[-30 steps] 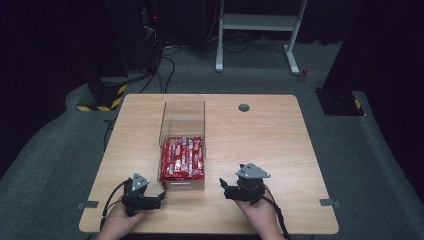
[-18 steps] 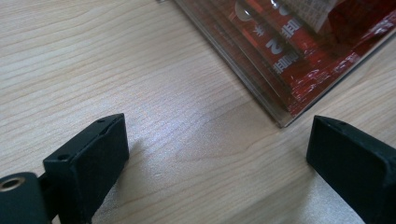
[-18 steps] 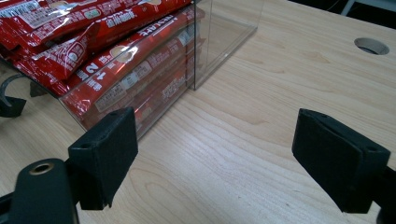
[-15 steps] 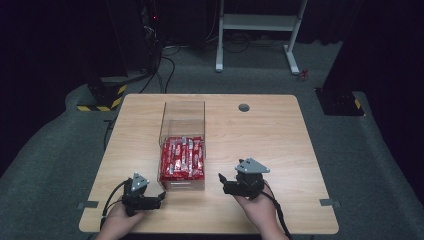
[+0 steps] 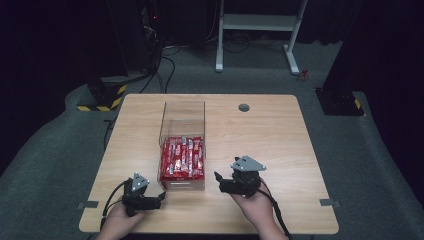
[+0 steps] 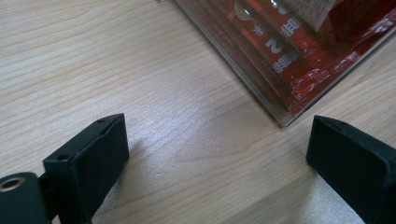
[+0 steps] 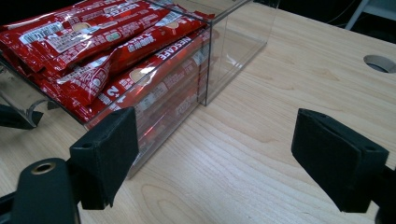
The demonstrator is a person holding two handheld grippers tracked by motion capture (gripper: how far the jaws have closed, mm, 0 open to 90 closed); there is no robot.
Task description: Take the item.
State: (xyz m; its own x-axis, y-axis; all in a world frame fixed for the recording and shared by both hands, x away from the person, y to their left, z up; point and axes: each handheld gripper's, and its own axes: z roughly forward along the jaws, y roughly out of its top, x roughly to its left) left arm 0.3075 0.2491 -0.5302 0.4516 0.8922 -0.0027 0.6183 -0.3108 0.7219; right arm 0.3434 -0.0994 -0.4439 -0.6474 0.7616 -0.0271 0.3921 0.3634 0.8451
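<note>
Currently: clear box [image 5: 182,145] at frame centre, red packets [image 5: 183,157] stacked in its near half, long axis running up the frame. Right gripper [image 5: 220,181] just lower right of box, left gripper [image 5: 160,197] just lower left, both with jaws spread wide, empty. Right gripper angled at packets [image 7: 93,42]; likely the better placed.

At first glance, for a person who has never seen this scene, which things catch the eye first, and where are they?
The bright red packets stand out first: they are stacked in the near part of a clear box on the wooden table. Next come the two black grippers at the near edge, the left gripper by the box's near left corner and the right gripper just to its right, both with jaws open and holding nothing.
</note>
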